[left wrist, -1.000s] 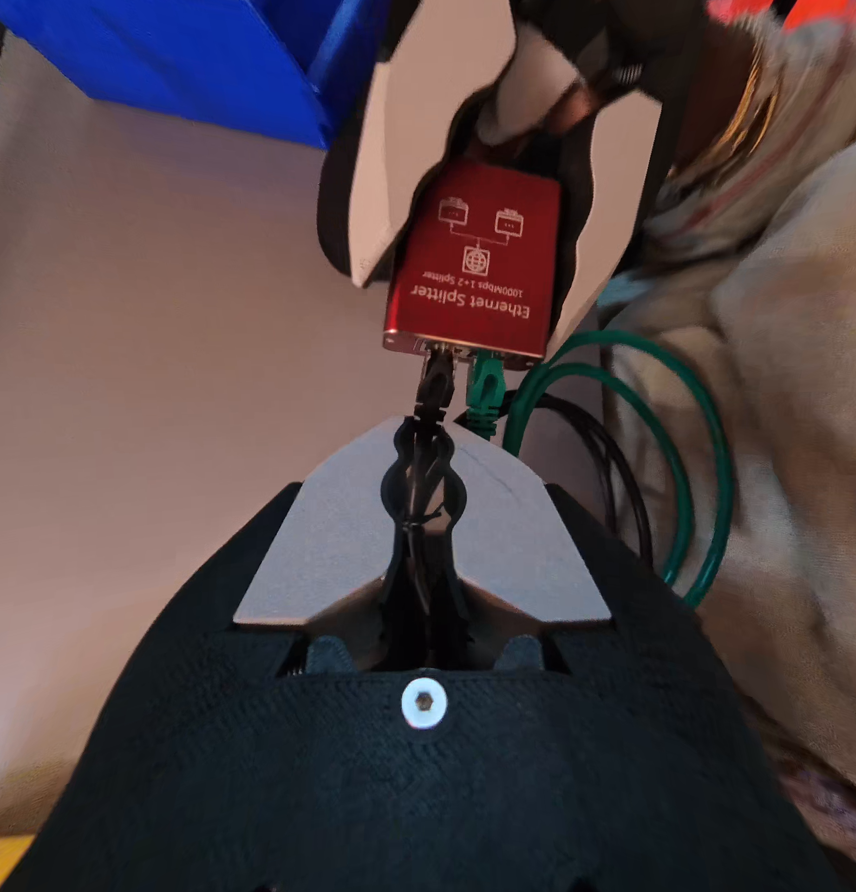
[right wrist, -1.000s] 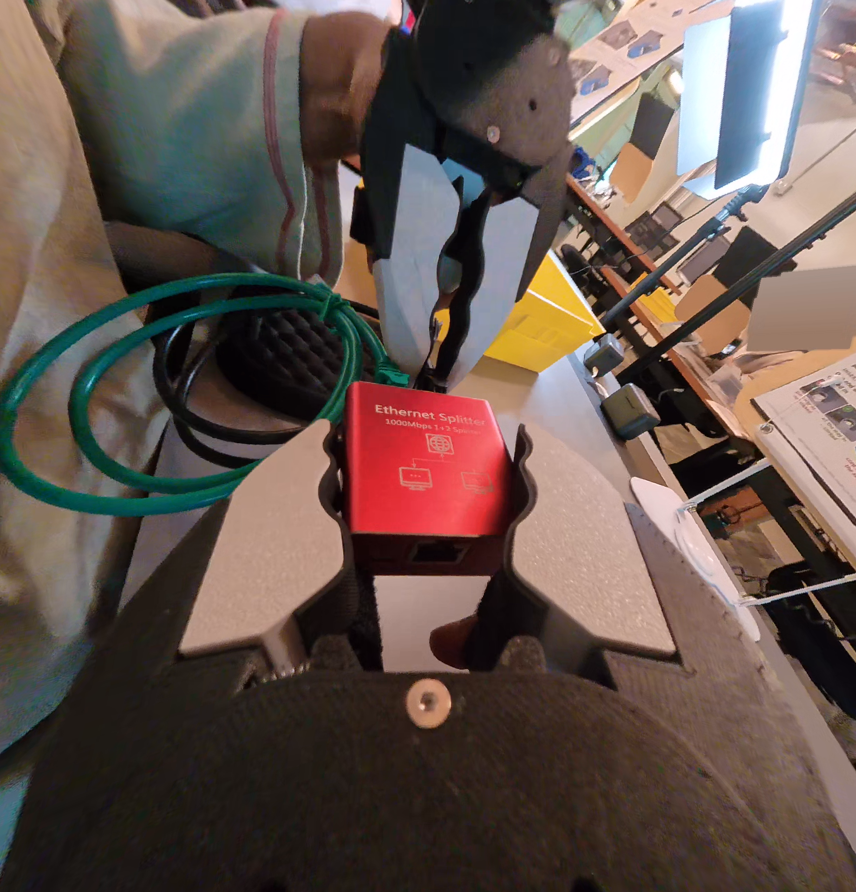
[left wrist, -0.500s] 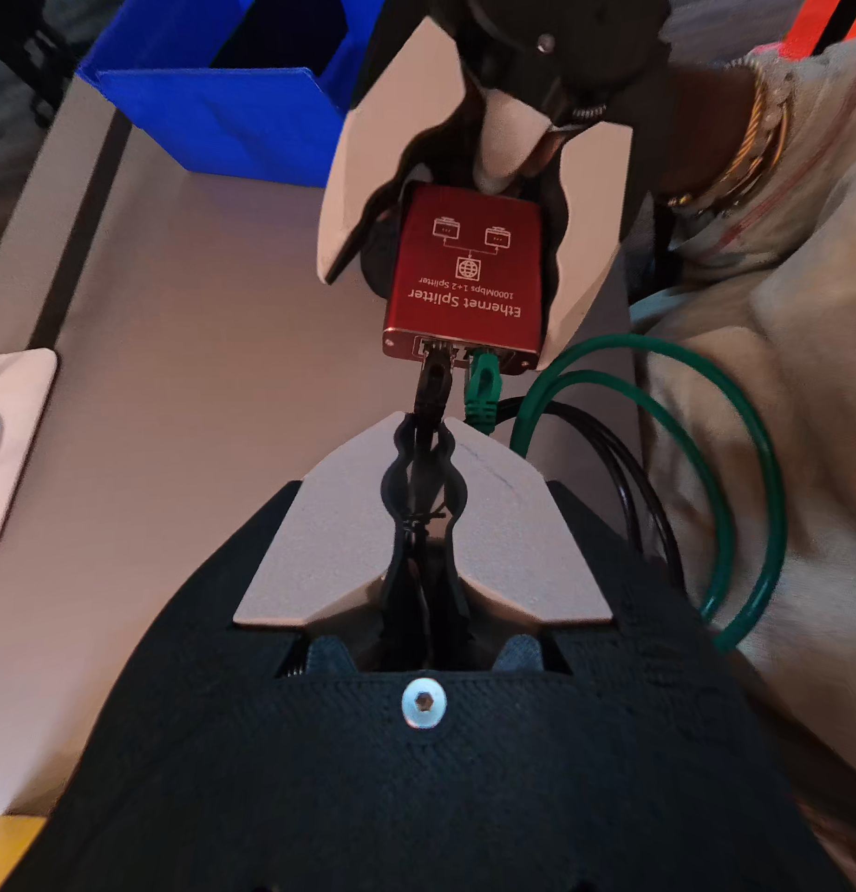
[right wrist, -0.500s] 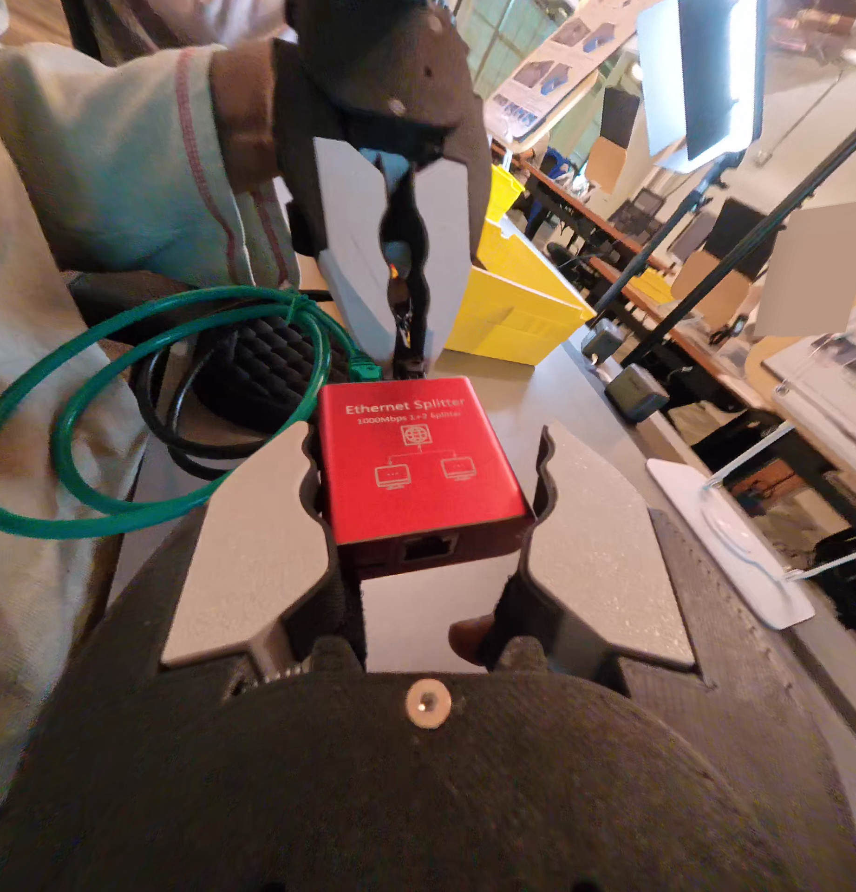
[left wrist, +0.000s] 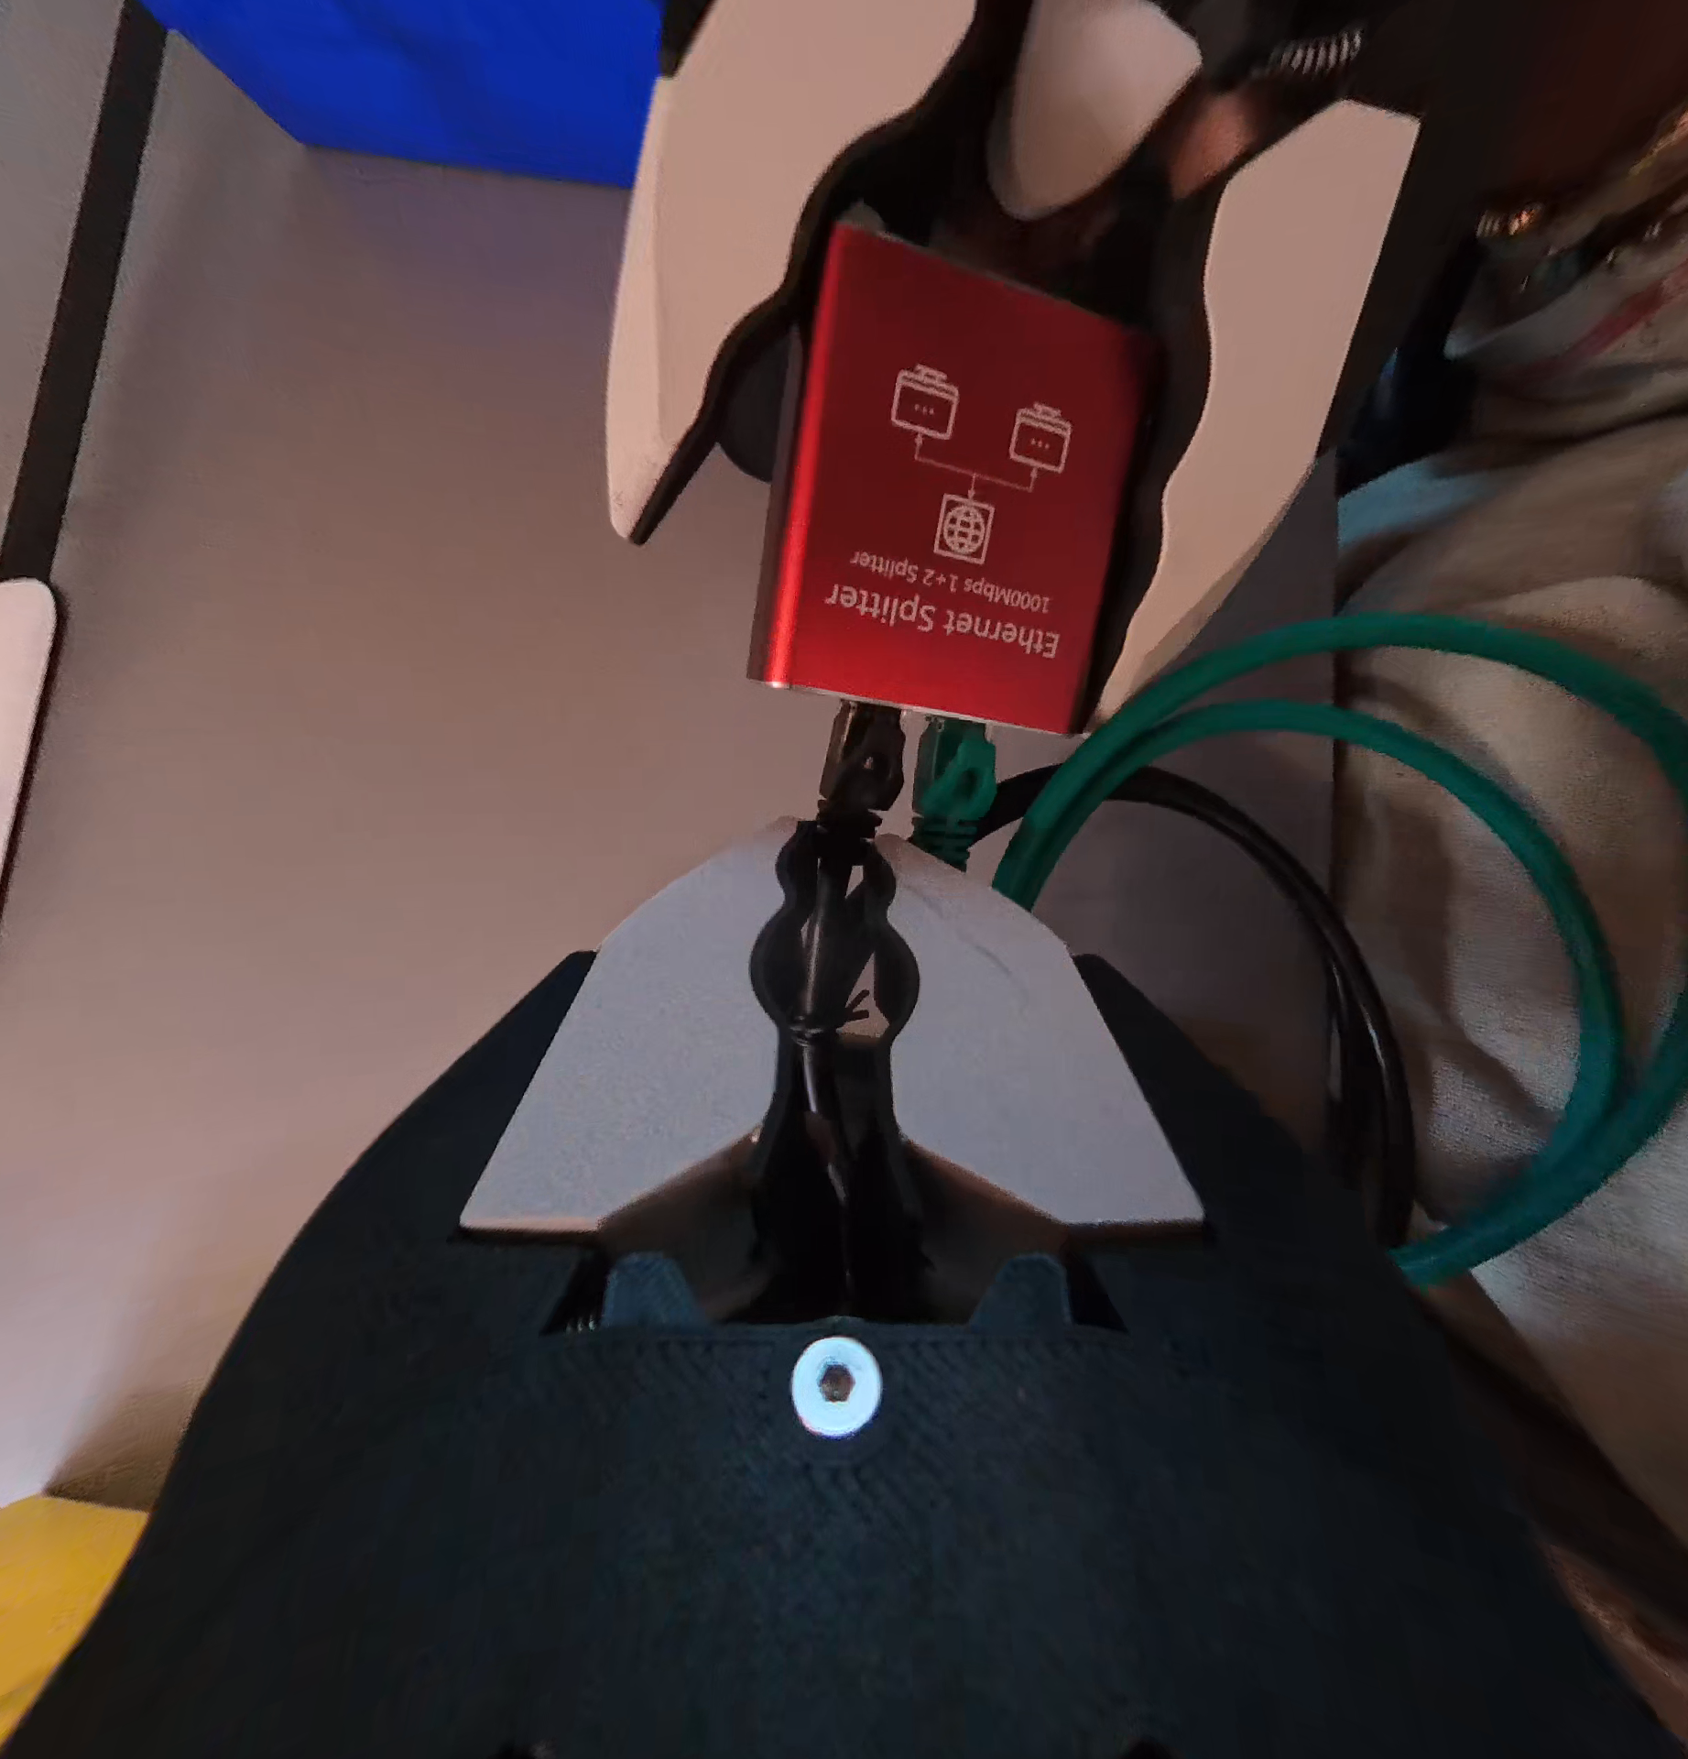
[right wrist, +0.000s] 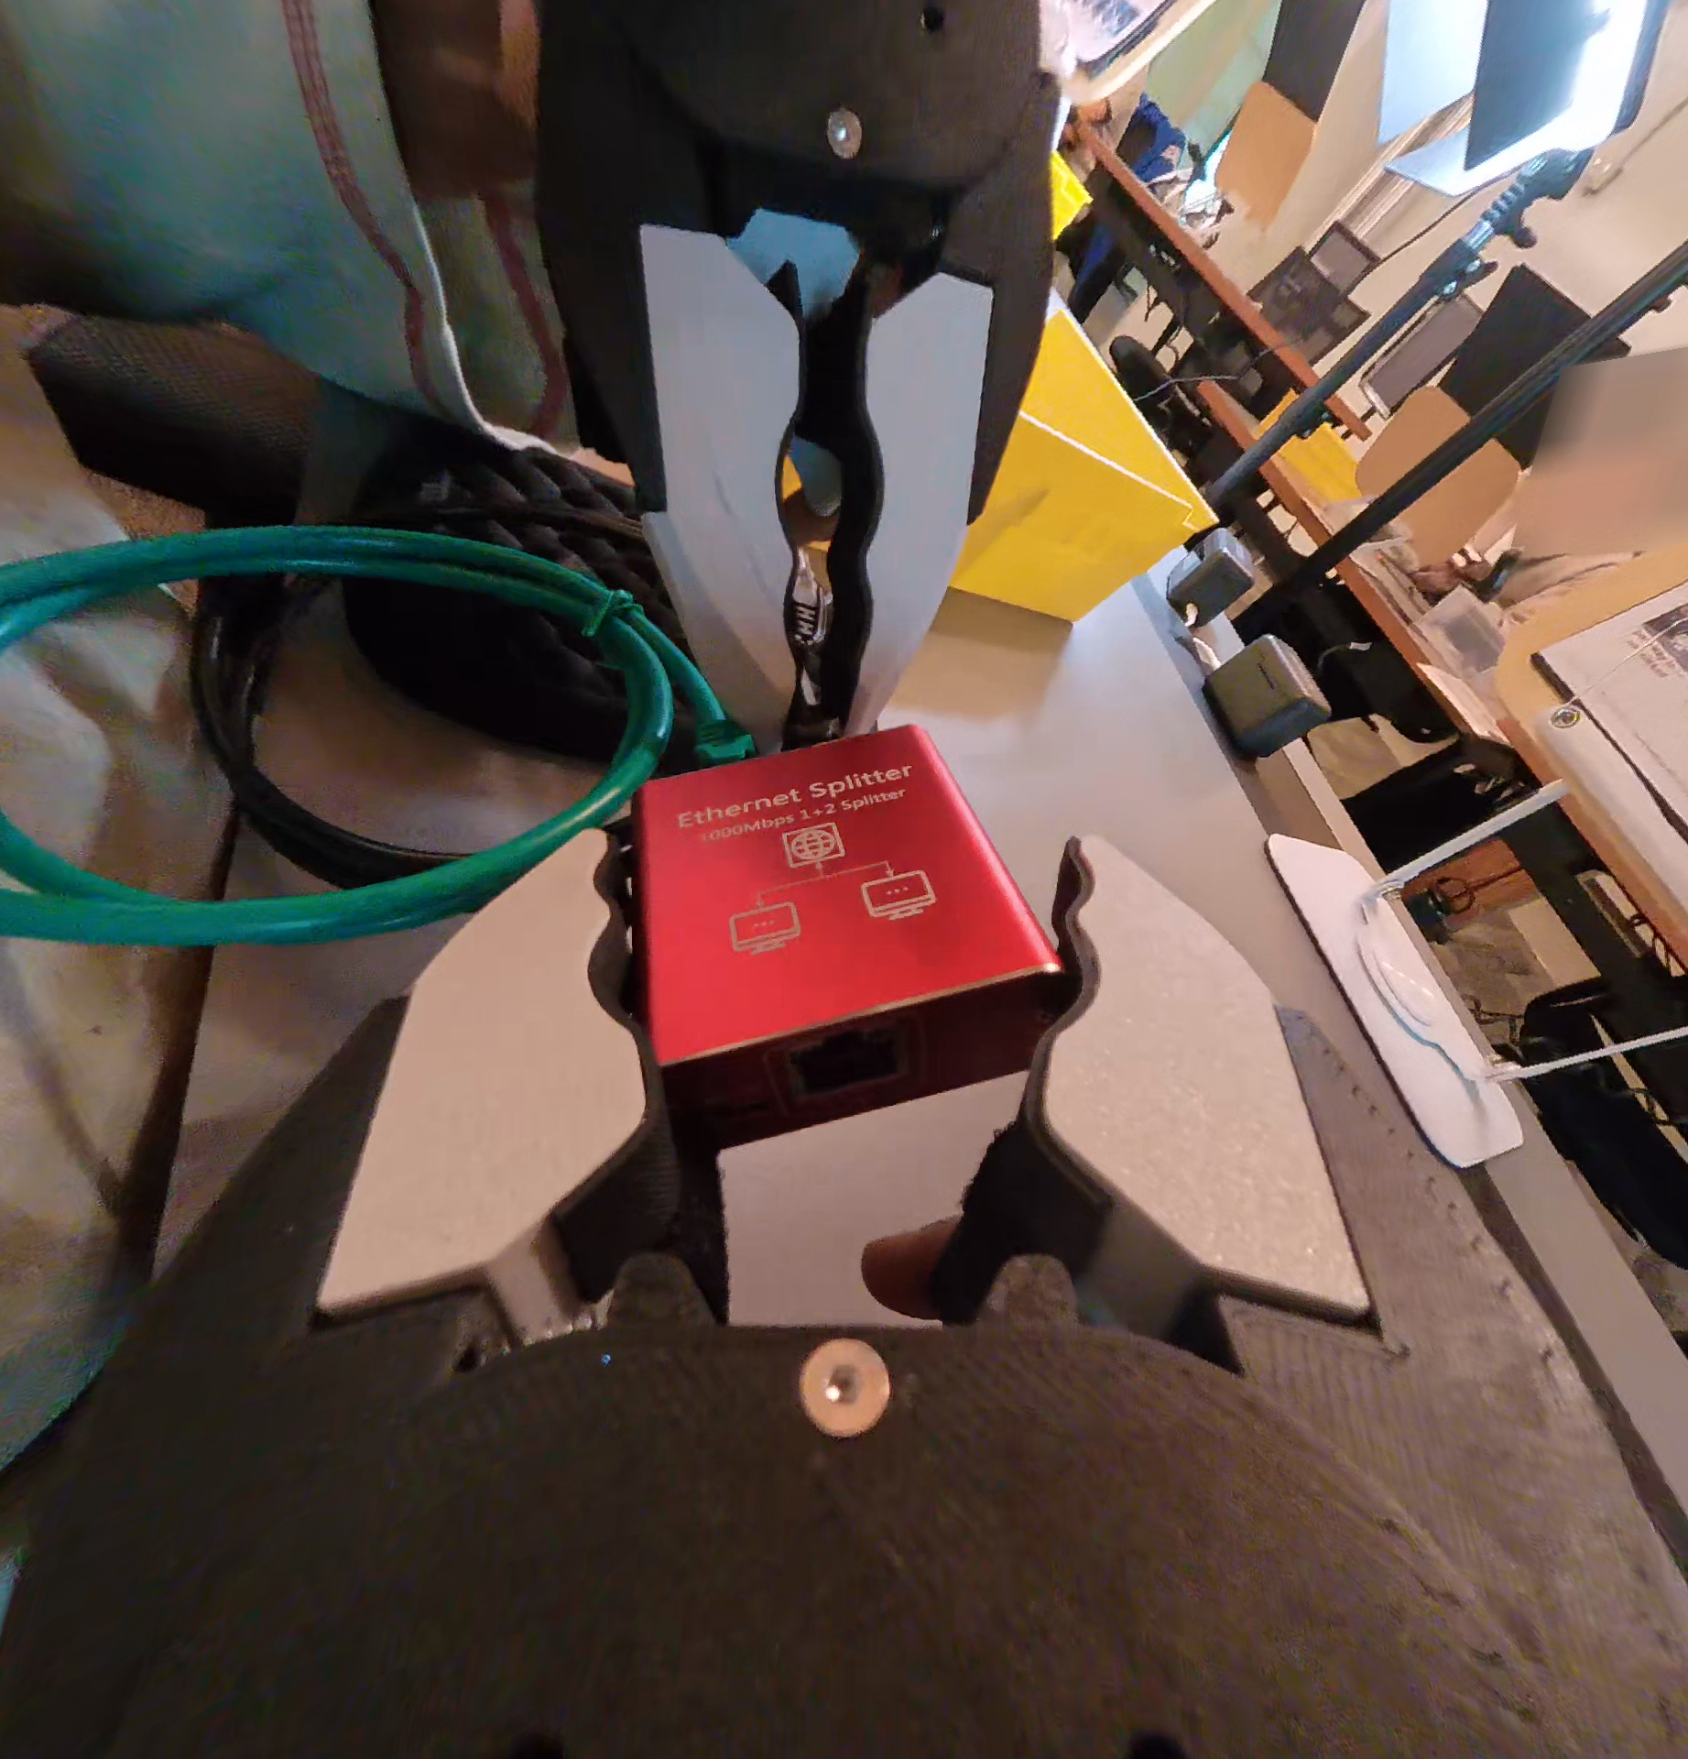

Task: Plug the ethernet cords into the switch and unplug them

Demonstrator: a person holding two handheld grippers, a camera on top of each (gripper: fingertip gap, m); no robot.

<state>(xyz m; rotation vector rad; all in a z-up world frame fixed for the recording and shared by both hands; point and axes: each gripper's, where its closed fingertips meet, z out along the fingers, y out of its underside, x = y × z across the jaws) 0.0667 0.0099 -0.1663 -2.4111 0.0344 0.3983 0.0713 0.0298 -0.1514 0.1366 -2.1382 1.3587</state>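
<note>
The red switch (left wrist: pixel 944 495) is held above the grey table (left wrist: pixel 345 666). My right gripper (right wrist: pixel 840 857) is shut on its two sides. The switch (right wrist: pixel 821 904) has an empty port on the face toward the right wrist camera. My left gripper (left wrist: pixel 835 838) is shut on the black ethernet cord just behind its plug (left wrist: pixel 859 752), which sits in the switch's left port. The green cord's plug (left wrist: pixel 954 771) sits in the port beside it. The green cord (right wrist: pixel 345 571) and the black cord (right wrist: pixel 250 761) coil over a person's lap at the left.
A blue bin (left wrist: pixel 421 86) stands at the table's far end and a yellow bin (right wrist: pixel 1078 495) at the other. A white stand base (right wrist: pixel 1392 999) sits by the table edge. A person's beige clothing (left wrist: pixel 1534 952) lies close along one side. The tips of both grippers are at nearly the same place.
My right gripper's jaws have closed in on the switch, which half a second ago sat loosely between them. My left gripper has stayed shut on the black cord, close to the port.
</note>
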